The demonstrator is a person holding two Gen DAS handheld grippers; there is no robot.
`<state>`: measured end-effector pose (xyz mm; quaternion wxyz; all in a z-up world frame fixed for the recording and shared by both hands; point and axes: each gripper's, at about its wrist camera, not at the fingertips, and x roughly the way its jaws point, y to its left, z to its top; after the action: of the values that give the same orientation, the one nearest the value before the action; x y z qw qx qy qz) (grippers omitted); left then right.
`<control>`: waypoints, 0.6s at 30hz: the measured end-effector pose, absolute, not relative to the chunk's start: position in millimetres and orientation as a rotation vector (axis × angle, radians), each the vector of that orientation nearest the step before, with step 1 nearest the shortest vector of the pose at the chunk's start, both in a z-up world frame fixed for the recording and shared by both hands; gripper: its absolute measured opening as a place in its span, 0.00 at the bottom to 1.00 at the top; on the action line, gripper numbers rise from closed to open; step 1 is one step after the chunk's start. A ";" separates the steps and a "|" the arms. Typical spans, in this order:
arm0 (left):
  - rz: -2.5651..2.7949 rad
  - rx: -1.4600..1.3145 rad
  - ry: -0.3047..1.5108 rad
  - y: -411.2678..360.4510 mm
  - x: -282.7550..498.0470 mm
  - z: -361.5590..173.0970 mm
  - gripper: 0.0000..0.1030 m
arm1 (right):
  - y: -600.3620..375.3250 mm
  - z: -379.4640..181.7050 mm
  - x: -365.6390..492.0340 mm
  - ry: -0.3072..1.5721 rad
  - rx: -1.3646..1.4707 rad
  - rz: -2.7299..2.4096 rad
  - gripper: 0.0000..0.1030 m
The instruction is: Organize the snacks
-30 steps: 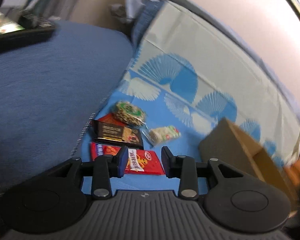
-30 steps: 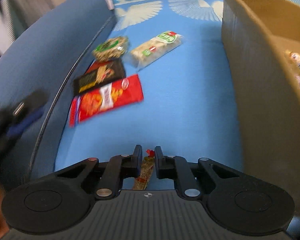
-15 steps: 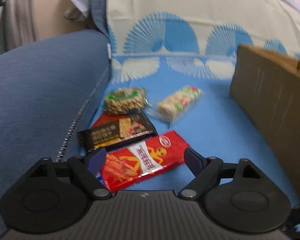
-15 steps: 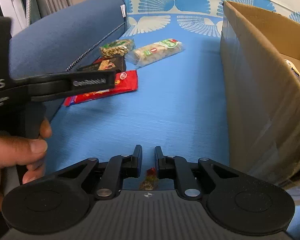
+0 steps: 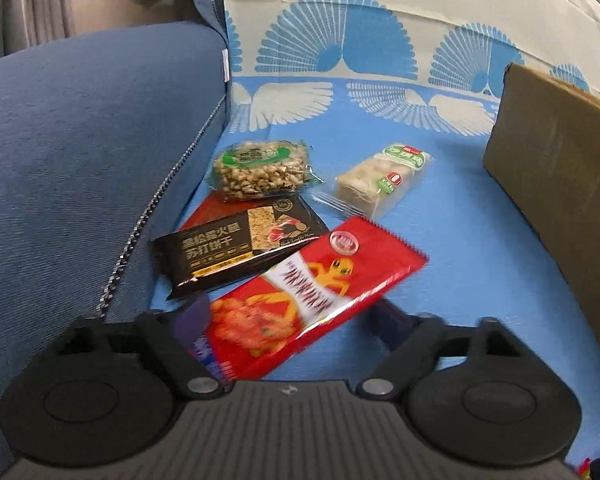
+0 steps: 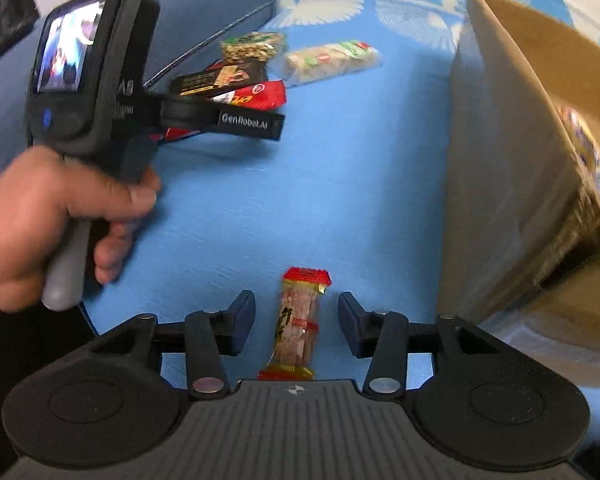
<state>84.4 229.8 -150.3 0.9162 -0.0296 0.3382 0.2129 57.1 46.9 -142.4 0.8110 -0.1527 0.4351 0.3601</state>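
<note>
Left gripper (image 5: 288, 314) closing round the red packet (image 5: 312, 300) — right gripper (image 6: 296, 326) opening off its small bar (image 6: 298, 332) — next a firm pinch, then the box (image 6: 512, 168)

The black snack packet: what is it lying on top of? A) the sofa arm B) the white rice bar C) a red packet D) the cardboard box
C: in the left wrist view the black snack packet overlaps a red packet that peeks out behind it, while the long red packet lies in front of it.

Home; blue sofa (image 5: 80, 140), patterned cover (image 5: 480, 248)
</note>
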 end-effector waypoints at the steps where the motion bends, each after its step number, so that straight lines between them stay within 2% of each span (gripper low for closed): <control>1: 0.431 -0.063 0.693 228.3 81.6 -148.1 0.67 | 48.4 -142.4 55.6 0.930 -0.322 0.779 0.47; 2: 0.422 -0.063 0.692 225.5 80.6 -145.8 0.58 | 49.6 -142.5 54.5 0.928 -0.319 0.785 0.45; 3: 0.407 -0.062 0.693 222.5 78.0 -143.9 0.54 | 50.5 -142.5 53.4 0.922 -0.326 0.788 0.43; 4: 0.393 -0.064 0.691 219.9 75.6 -142.4 0.47 | 51.7 -142.5 51.6 0.910 -0.339 0.791 0.37; 5: 0.384 -0.068 0.682 218.0 72.5 -140.4 0.30 | 52.5 -142.4 49.2 0.895 -0.353 0.798 0.31; 6: 0.372 -0.074 0.671 215.8 69.5 -137.4 0.21 | 52.8 -142.1 47.7 0.886 -0.360 0.804 0.28; 7: 0.372 -0.075 0.661 213.5 66.2 -134.8 0.18 | 53.1 -142.1 46.8 0.878 -0.362 0.806 0.25; 11: 0.343 -0.116 0.602 206.0 44.8 -118.6 0.09 | 50.2 -142.2 45.8 0.864 -0.349 0.797 0.25; 18: 0.182 -0.492 0.517 219.0 -7.0 -94.5 0.08 | 38.8 -138.1 46.0 0.860 -0.293 0.775 0.25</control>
<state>-7.0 219.0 -94.5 0.9330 -0.2407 0.2525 0.0889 46.0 38.8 -138.1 0.8270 -0.1380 0.4048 0.3649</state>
